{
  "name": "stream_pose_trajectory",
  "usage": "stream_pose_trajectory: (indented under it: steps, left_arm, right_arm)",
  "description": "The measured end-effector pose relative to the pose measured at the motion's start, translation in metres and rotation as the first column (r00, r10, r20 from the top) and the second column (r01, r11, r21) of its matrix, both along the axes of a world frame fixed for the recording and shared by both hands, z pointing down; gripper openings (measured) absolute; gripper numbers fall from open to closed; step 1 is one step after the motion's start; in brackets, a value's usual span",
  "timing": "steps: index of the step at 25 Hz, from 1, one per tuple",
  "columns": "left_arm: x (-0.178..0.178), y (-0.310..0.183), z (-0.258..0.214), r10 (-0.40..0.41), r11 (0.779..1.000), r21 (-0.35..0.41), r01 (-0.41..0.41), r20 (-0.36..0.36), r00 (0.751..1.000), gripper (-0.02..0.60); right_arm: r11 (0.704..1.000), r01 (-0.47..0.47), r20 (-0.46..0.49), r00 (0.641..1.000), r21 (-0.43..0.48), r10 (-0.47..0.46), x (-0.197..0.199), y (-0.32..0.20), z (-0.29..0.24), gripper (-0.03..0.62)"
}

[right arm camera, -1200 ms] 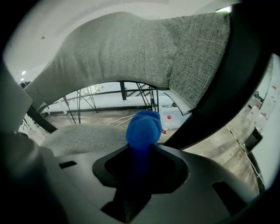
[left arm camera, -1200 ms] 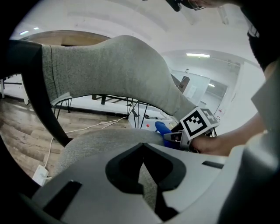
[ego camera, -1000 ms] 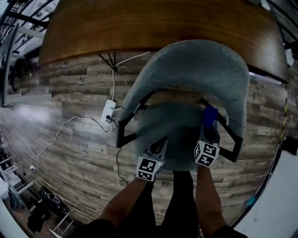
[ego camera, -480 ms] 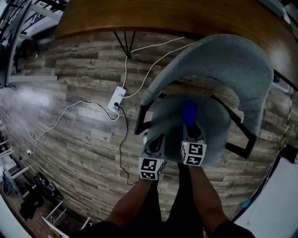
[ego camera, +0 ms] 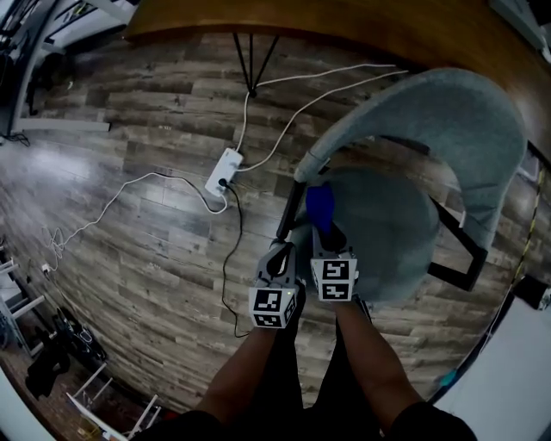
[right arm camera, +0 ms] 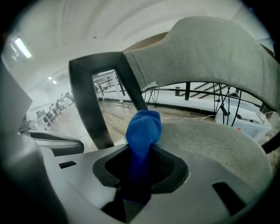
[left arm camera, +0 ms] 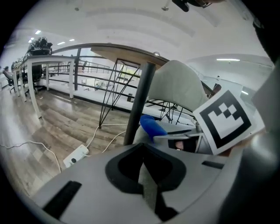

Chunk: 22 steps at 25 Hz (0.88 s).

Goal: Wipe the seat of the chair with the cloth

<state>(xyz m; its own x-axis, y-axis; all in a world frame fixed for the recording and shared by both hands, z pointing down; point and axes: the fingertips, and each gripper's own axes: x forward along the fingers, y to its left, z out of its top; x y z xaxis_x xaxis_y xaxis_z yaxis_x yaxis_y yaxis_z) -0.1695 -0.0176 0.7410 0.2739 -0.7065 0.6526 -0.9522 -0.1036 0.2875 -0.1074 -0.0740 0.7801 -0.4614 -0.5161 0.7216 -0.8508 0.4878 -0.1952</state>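
The plank floor [ego camera: 129, 215] filled most of your head view, with the wooden table [ego camera: 387, 26] along the top edge. The grey chair [ego camera: 448, 112] stood below it, its seat [ego camera: 387, 232] facing you. Your right gripper [ego camera: 328, 241] was over the seat's left edge, jaws clamped on the blue cloth [ego camera: 319, 207], whose bunched end stuck out ahead of them beside the black frame arm. Your left gripper [ego camera: 280, 256] hung just beside it, off the seat's left edge over the floor, jaws pressed together on nothing. A white power strip [ego camera: 223, 171] lay on the floor.
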Motion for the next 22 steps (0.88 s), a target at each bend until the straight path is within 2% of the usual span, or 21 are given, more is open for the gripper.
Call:
stream_pose_trajectory:
  steps: [4,8,14,22]
  left_arm:
    - [-0.006,0.006,0.002,-0.003,1.000,-0.008,0.003,-0.027,1.000,0.002]
    - [-0.004,0.007,0.007,0.047,0.999,-0.015,-0.047,-0.032,0.998,0.002]
    - [0.015,-0.003,-0.002,0.111,0.994,0.012,-0.111,-0.046,0.993,0.002]
    - [0.059,-0.002,-0.001,0.158,0.987,0.020,-0.157,-0.030,0.987,0.002]
  right_arm:
    - [1.000,-0.011,-0.049,0.999,-0.013,0.010,-0.008,0.009,0.011,0.120]
    - [0.997,-0.080,-0.069,0.995,-0.011,0.079,0.000,0.006,0.014,0.120]
    - [0.991,-0.136,-0.104,0.985,-0.007,0.135,0.033,0.008,0.016,0.120]
    - [0.973,-0.229,-0.154,0.962,0.009,0.227,0.090,0.010,0.019,0.120]
